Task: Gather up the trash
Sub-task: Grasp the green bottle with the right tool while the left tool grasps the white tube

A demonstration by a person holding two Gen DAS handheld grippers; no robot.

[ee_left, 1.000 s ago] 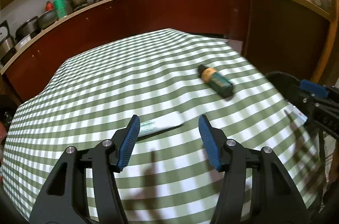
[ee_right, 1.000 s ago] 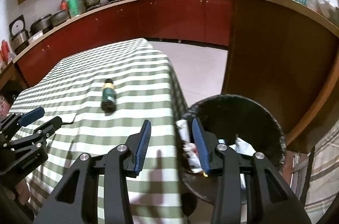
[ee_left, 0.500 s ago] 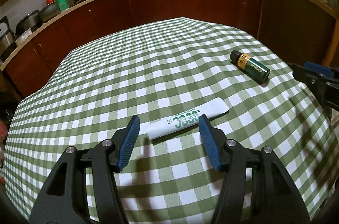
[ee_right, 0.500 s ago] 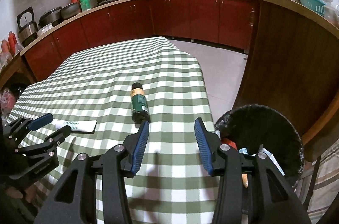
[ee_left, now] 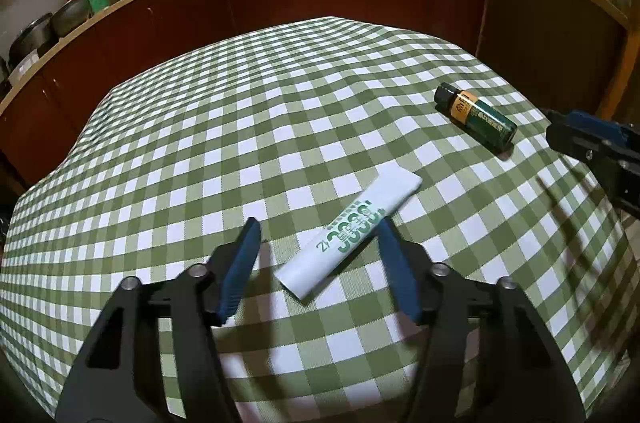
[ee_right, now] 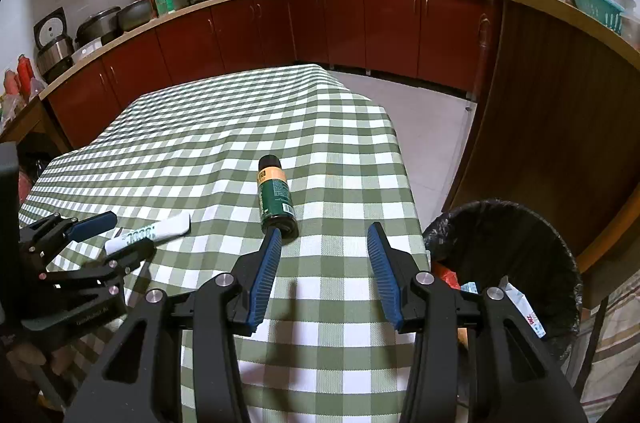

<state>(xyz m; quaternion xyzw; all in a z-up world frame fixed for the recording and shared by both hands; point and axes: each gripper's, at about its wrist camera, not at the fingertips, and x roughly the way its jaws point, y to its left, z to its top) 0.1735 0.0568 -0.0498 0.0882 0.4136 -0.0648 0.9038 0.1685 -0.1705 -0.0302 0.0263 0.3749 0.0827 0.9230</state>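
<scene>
The left gripper has its fingers apart around the near end of the flat white tube with green letters on the checked tabletop, which looks light and squashy, so grab its middle.

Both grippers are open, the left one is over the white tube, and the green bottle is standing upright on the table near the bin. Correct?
One thing is off: the bottle is lying on its side on the table, not upright, as the right wrist view shows. The rest holds: the left gripper is open over the tube, the right gripper is open, and the bin is nearby.
</scene>
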